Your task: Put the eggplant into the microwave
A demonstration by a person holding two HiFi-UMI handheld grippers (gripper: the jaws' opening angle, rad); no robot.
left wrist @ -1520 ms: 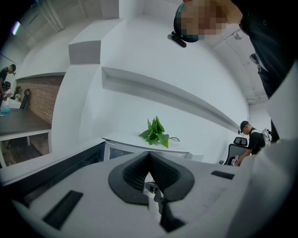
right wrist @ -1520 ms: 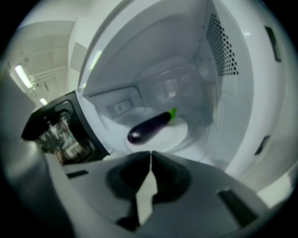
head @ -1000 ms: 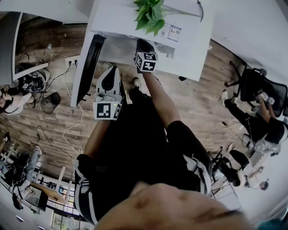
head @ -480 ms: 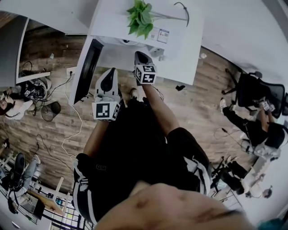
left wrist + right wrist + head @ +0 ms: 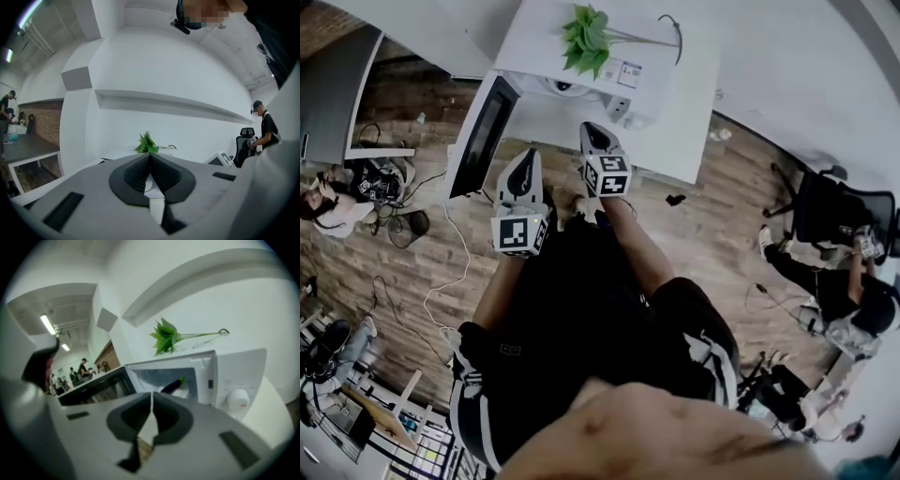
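One eggplant (image 5: 172, 386), one microwave (image 5: 234, 376), one desk (image 5: 680, 131), one green plant (image 5: 586, 37) at twelve o'clock, one office chair (image 5: 825, 199) at three o'clock, and two grippers: left gripper (image 5: 528, 155), right gripper (image 5: 592, 128).

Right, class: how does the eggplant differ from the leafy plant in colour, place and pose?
Colour: the eggplant is dark purple; the leafy plant is bright green.
Place: the eggplant sits inside the open microwave; the leafy plant sits on top of it.
Pose: the eggplant lies slanted; the leafy plant's leaves fan upward.
Shared: both carry green; the eggplant's is its cap.
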